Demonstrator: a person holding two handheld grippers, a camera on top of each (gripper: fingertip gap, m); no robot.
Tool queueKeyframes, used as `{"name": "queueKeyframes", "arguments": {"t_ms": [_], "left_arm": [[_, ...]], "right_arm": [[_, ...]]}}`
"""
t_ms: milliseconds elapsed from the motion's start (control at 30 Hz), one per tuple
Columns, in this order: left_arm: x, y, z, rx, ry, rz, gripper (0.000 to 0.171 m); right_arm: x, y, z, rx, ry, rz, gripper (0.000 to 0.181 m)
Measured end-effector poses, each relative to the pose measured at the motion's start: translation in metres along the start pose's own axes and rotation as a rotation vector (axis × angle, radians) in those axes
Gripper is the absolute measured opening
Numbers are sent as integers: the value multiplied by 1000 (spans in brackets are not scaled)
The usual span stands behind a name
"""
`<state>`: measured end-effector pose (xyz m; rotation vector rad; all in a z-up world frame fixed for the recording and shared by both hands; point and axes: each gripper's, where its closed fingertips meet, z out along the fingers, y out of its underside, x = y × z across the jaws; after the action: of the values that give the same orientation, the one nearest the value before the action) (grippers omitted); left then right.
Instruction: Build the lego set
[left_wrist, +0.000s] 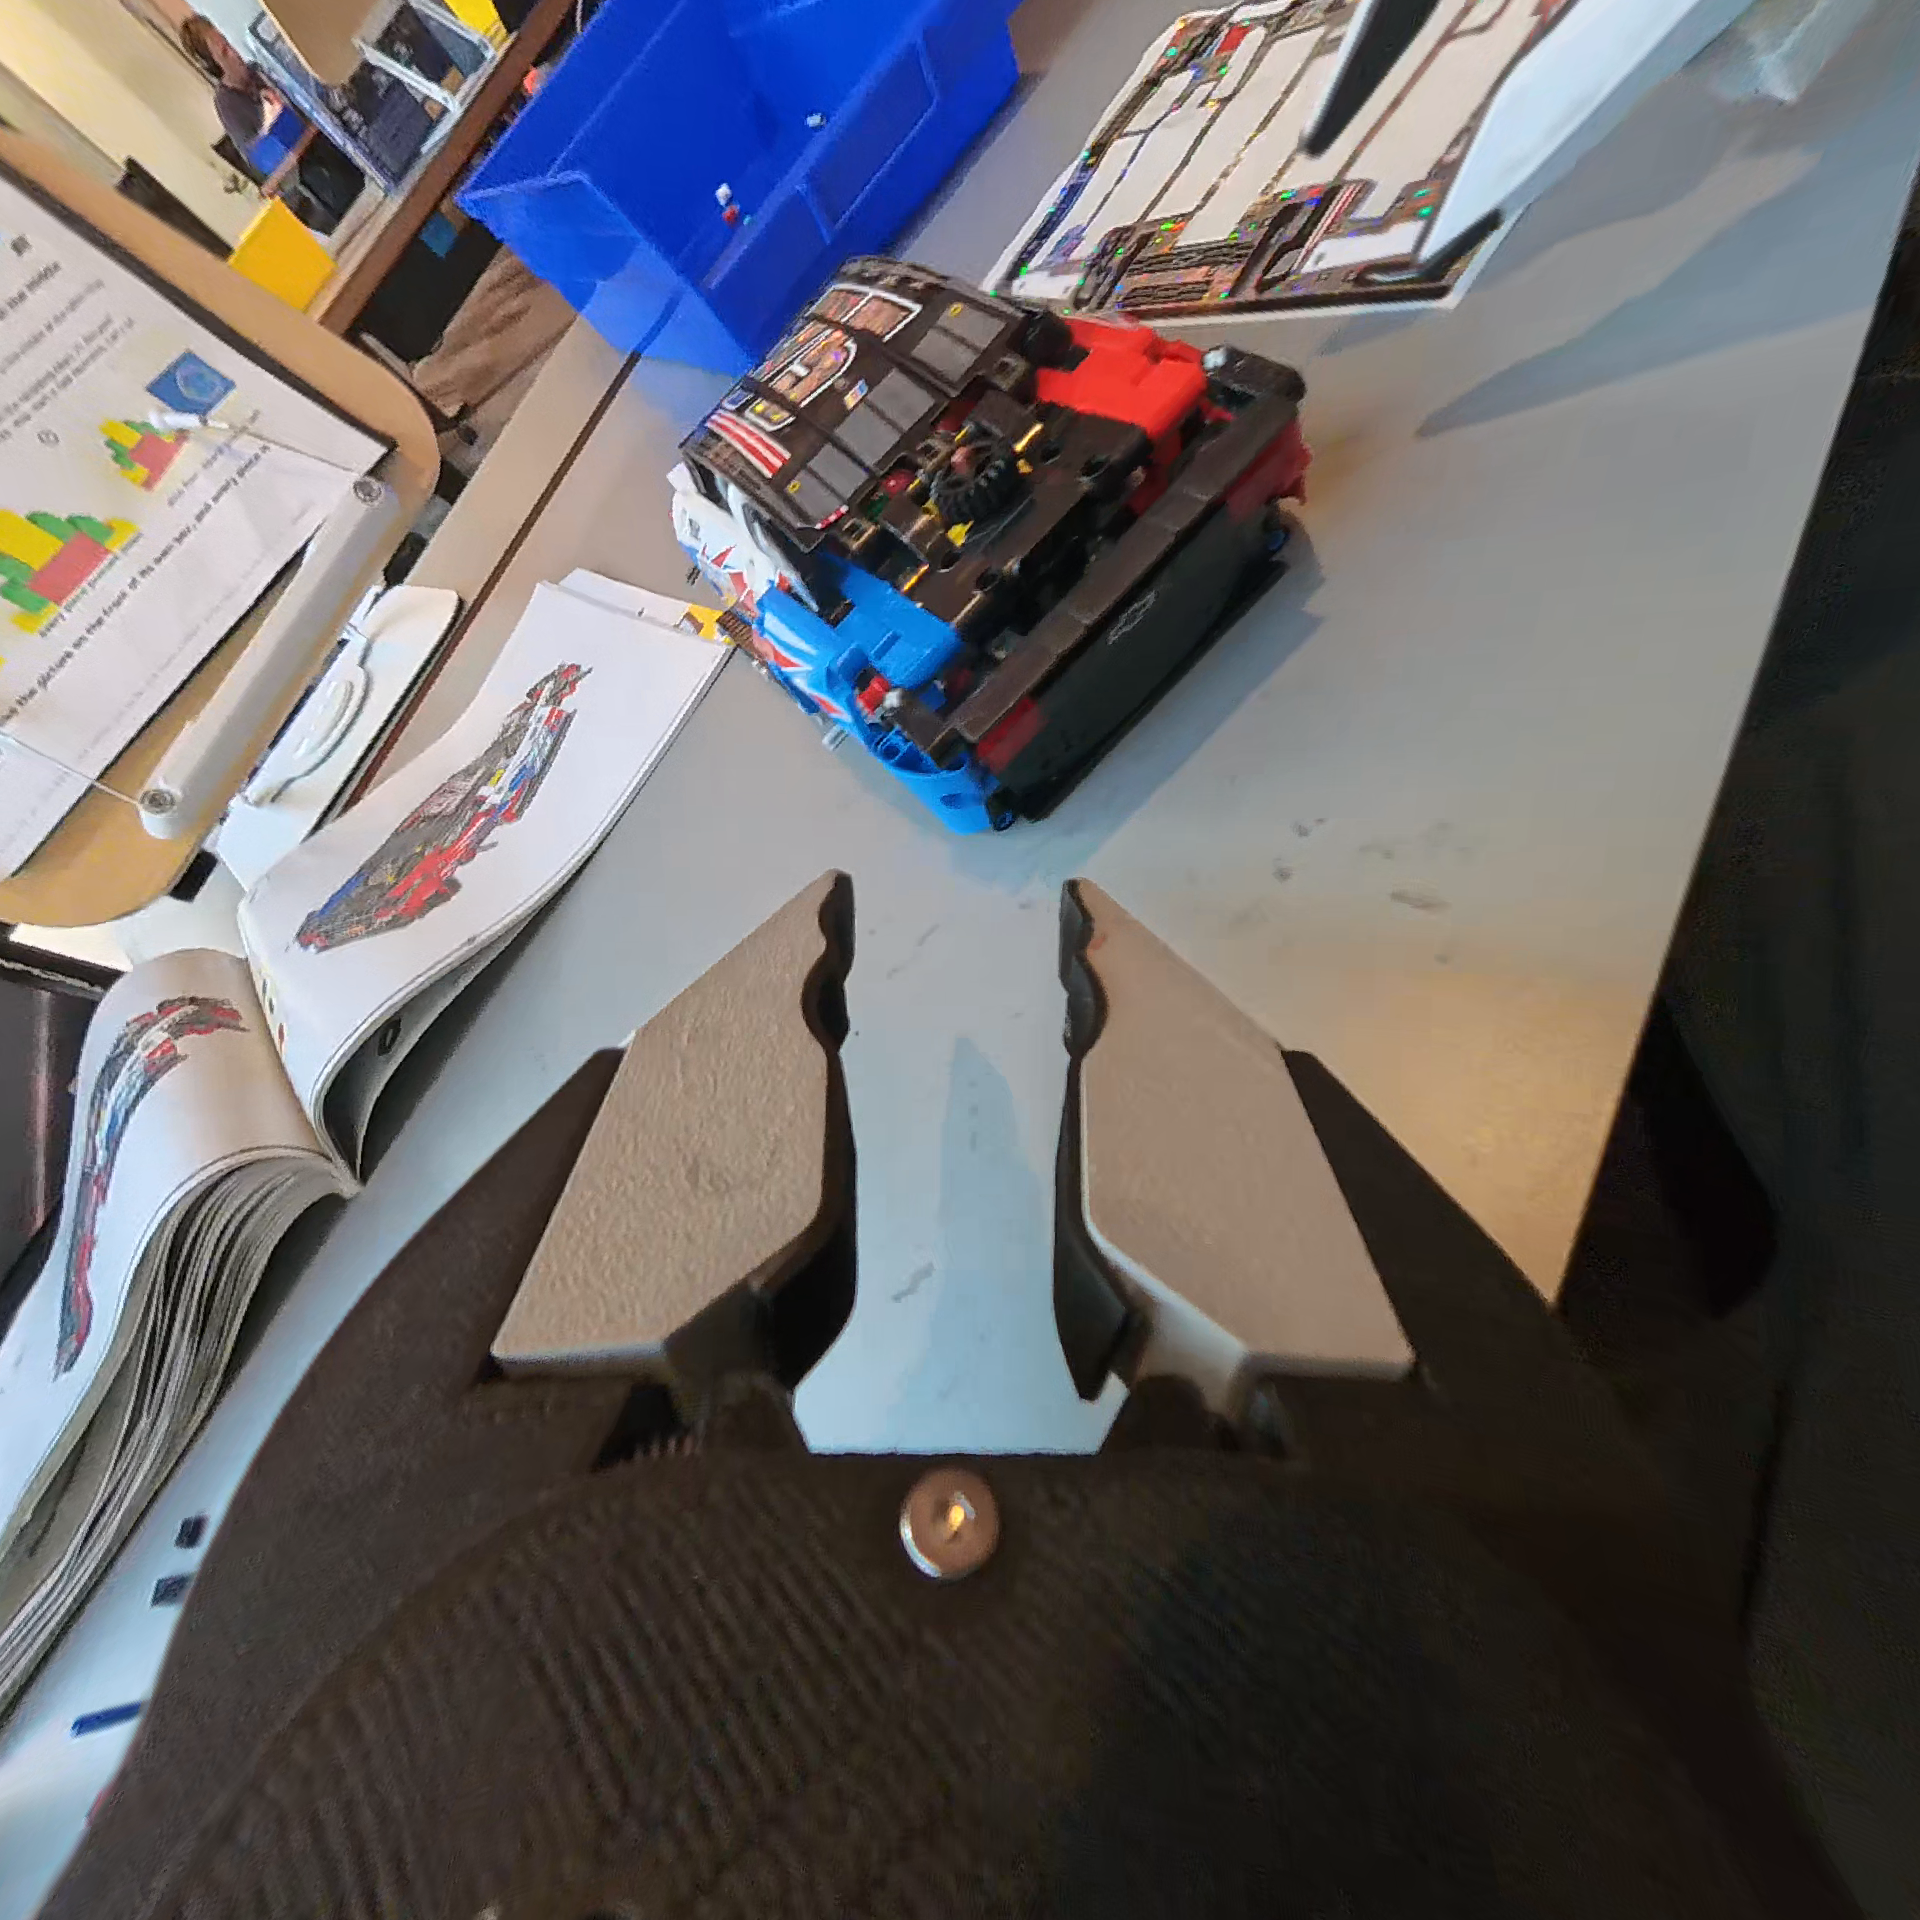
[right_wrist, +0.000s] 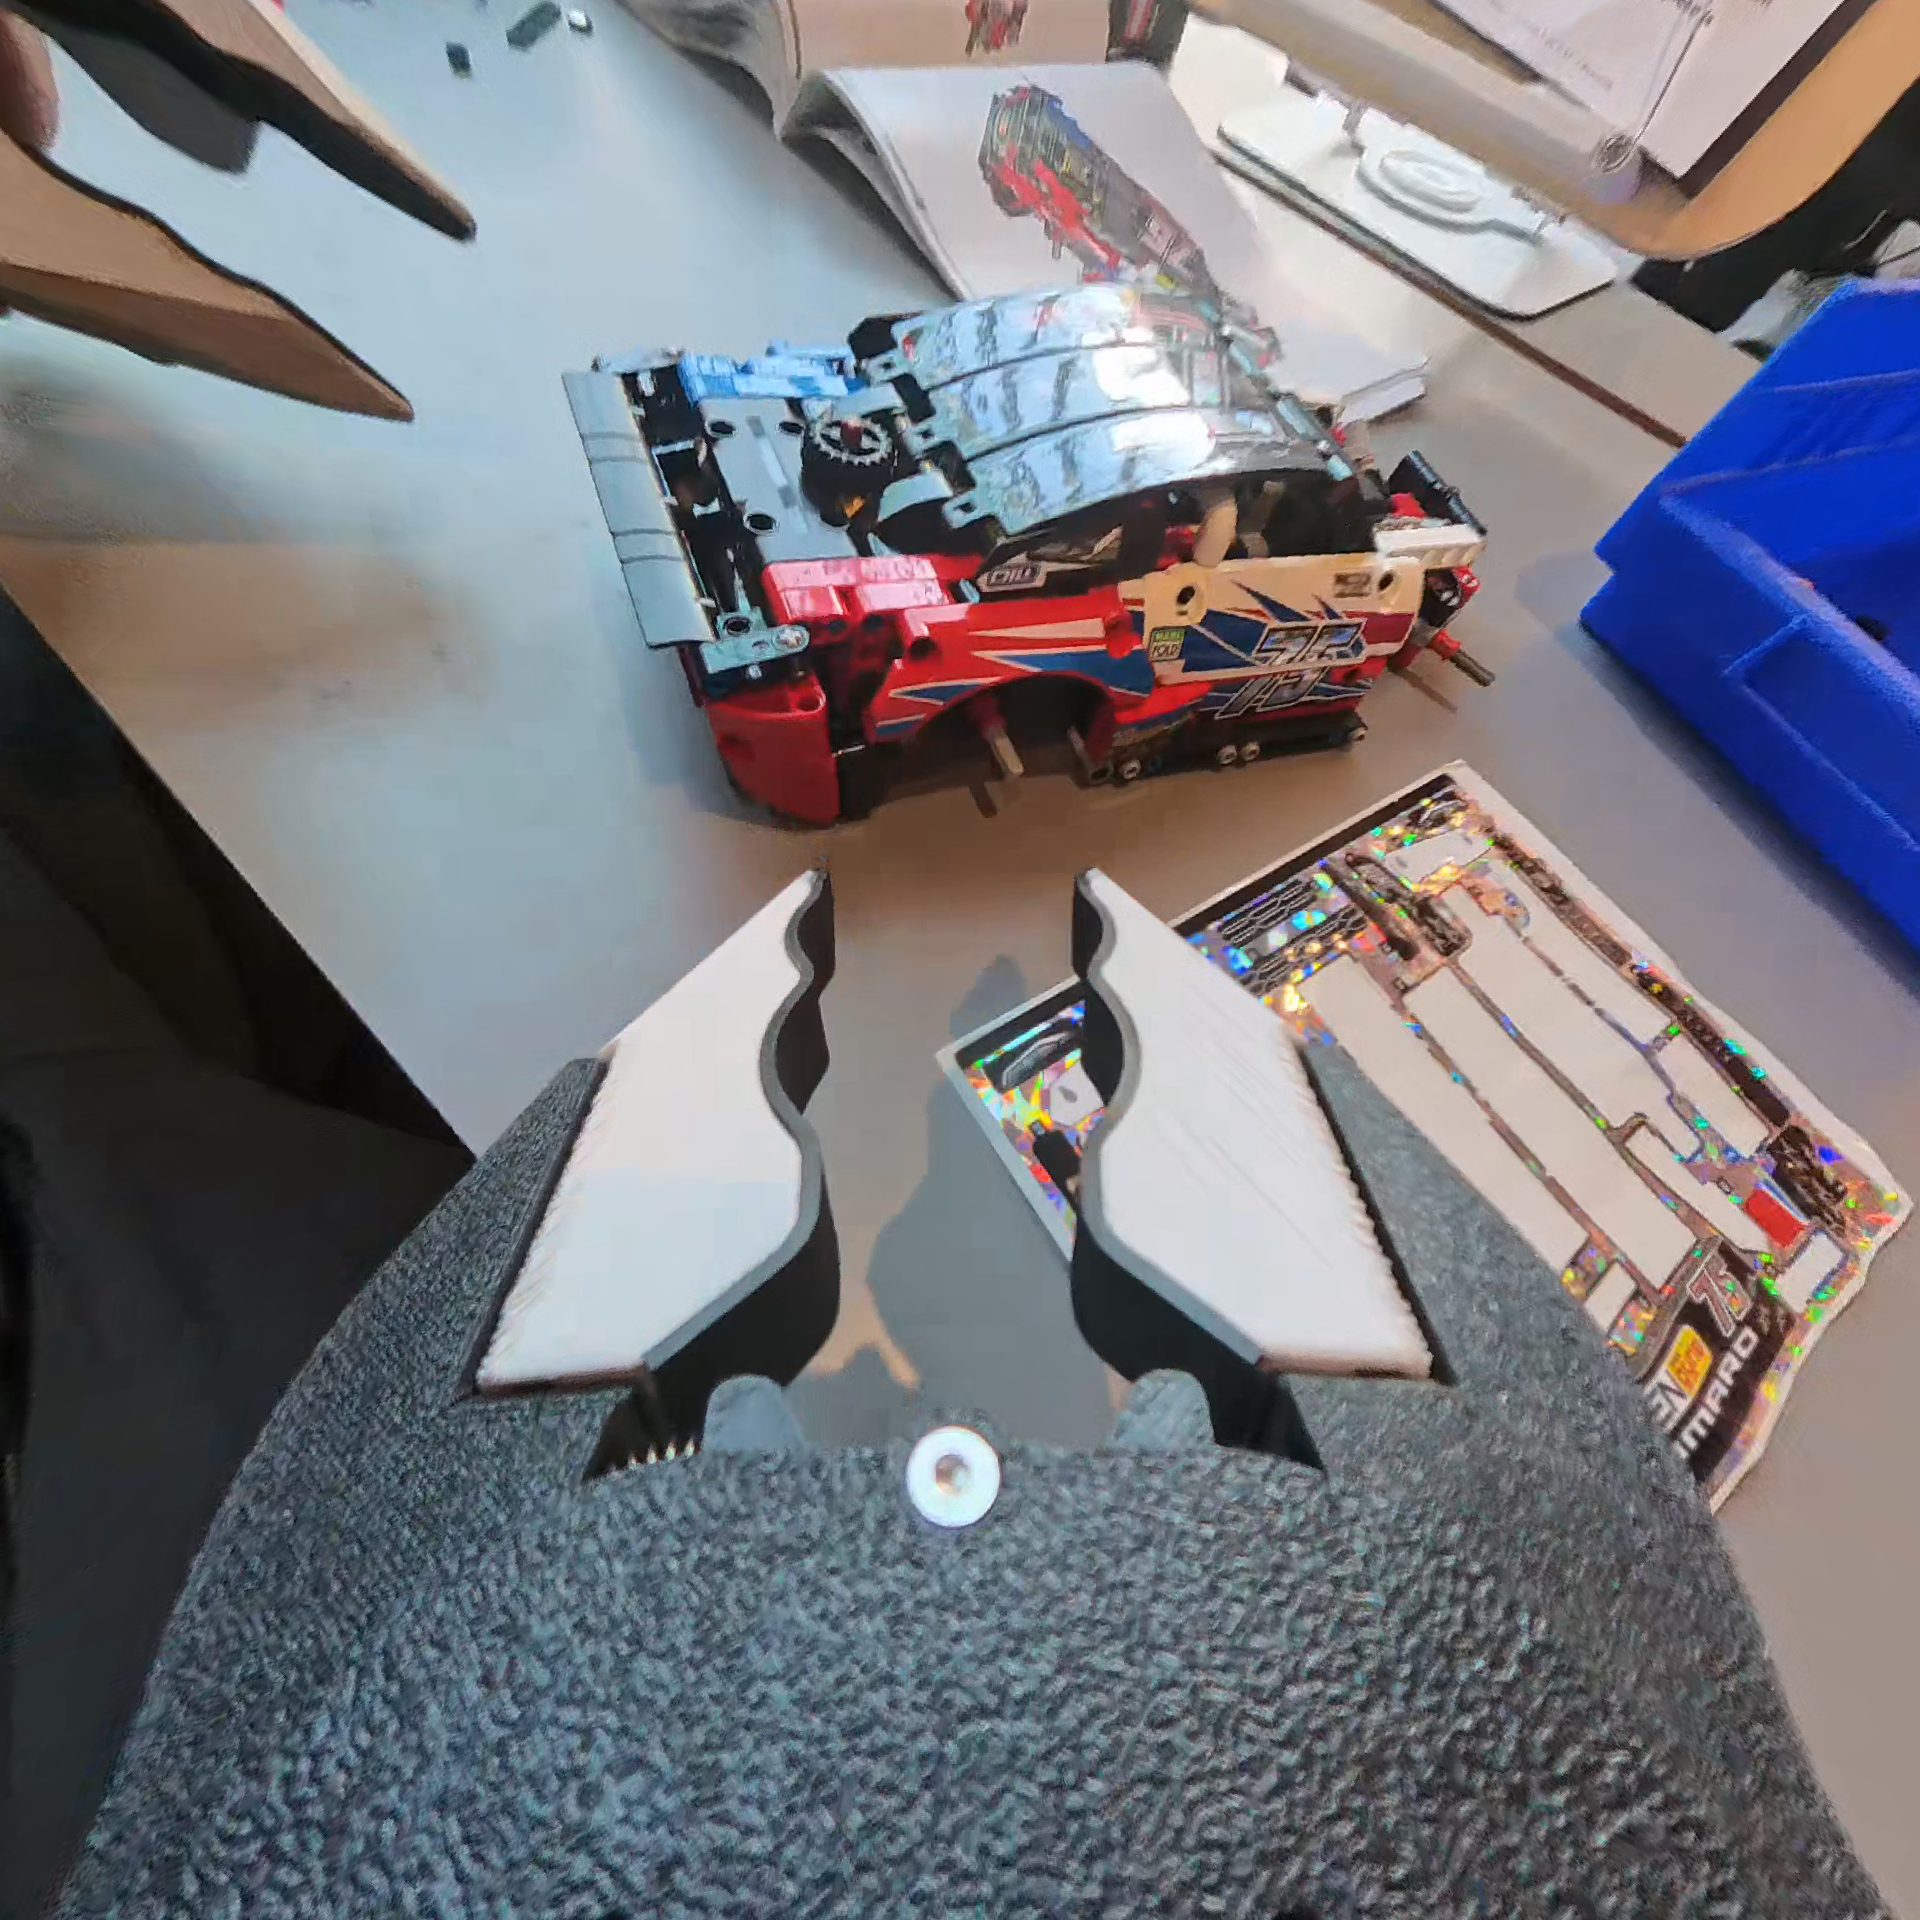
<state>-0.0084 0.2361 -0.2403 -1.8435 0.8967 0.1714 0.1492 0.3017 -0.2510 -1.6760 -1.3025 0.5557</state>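
A partly built lego race car (left_wrist: 987, 540) in red, blue, white and black sits on the grey table, without wheels; it also shows in the right wrist view (right_wrist: 1029, 582). My left gripper (left_wrist: 956, 914) is open and empty, a short way in front of the car's rear. My right gripper (right_wrist: 951, 904) is open and empty, just short of the car's red side. The left gripper's fingers (right_wrist: 260, 343) show at the top left of the right wrist view. A shiny sticker sheet (right_wrist: 1507, 1091) lies beside my right gripper.
An open instruction booklet (left_wrist: 343, 935) lies to the left of the car. A blue bin (left_wrist: 748, 156) stands behind it and shows in the right wrist view (right_wrist: 1787, 582). A stand with a printed page (left_wrist: 156, 468) is at the left. The table's edge (left_wrist: 1662, 987) runs along the right. Some 20 cm of space lies between my two pairs of fingers.
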Motion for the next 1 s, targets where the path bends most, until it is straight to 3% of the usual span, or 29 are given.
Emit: {"name": "queueKeyframes", "arguments": {"t_ms": [167,267,367,567,667,833,1000], "left_arm": [[9,5,5,-44,33,-38,38],[8,10,5,-60,23,-17,38],[7,21,4,-67,14,-31,37],[3,41,-2,-98,-40,167,29],[5,42,-6,-77,-4,175,28],[-5,43,-15,-27,103,14,44],[-15,37,-29,87,188,-108,42]], "right_arm": [[-19,-5,3,5,-66,-40,40],[-31,0,6,-20,-50,-150,25],[-40,3,11,-33,-66,-169,22],[-43,-21,7,72,-60,-116,23],[-44,-31,4,104,-59,-103,26],[-16,-42,-5,172,64,-140,28],[34,-53,-1,233,236,-75,38]]}}
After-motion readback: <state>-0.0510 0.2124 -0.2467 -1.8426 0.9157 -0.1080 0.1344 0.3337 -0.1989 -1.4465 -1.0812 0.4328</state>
